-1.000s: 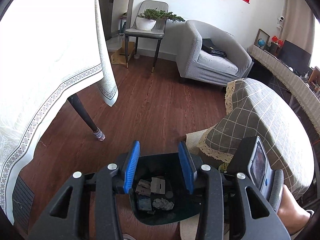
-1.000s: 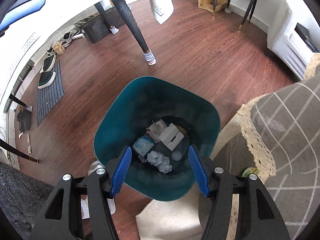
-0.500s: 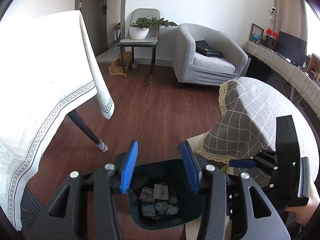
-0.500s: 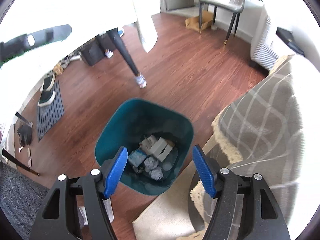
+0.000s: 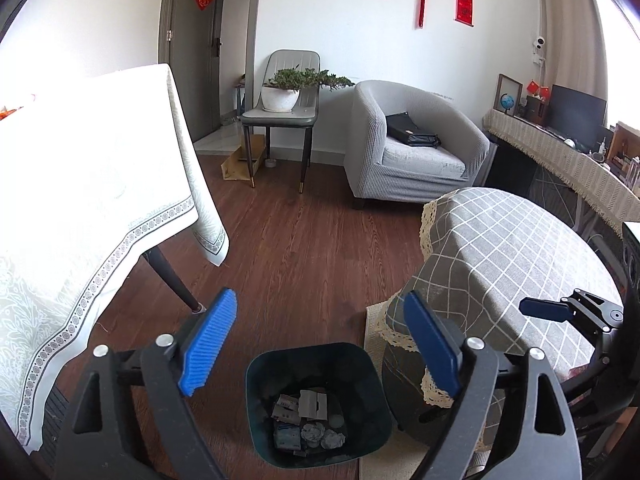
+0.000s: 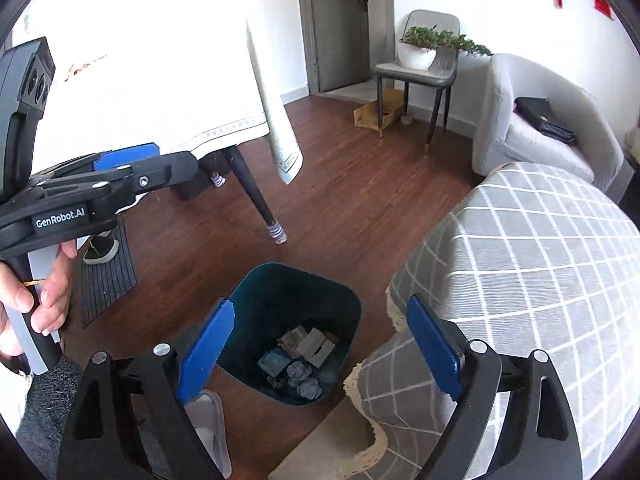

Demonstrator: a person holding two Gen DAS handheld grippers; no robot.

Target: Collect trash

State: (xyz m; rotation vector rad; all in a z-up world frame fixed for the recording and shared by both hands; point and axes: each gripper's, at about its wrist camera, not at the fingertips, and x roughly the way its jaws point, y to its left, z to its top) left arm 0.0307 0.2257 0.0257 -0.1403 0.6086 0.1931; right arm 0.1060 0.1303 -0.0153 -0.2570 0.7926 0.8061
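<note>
A teal trash bin (image 5: 280,368) stands on the wooden floor, low in both views, beside a cloth-covered round table. Crumpled paper and small boxes (image 5: 310,420) lie at its bottom. My left gripper (image 5: 318,296) hangs above and behind the bin, its jaws opening wide with nothing between them. In the right wrist view the bin (image 6: 288,292) and its trash (image 6: 304,356) sit below my right gripper (image 6: 320,302), whose jaws are also opening and empty. One blue pad (image 5: 544,309) of the right gripper shows at the right edge.
A table with a white cloth (image 5: 80,200) stands left of the bin, its dark leg (image 6: 256,196) close by. The round table with a grey checked cloth (image 5: 520,260) is on the right. A grey armchair (image 5: 408,152) and a chair with a plant (image 5: 284,116) stand behind. A hand (image 6: 40,292) grips the left gripper's handle.
Both grippers have risen away from the bin, which now looks smaller and lower. Their jaws have spread much wider. The views have tilted up toward the room.
</note>
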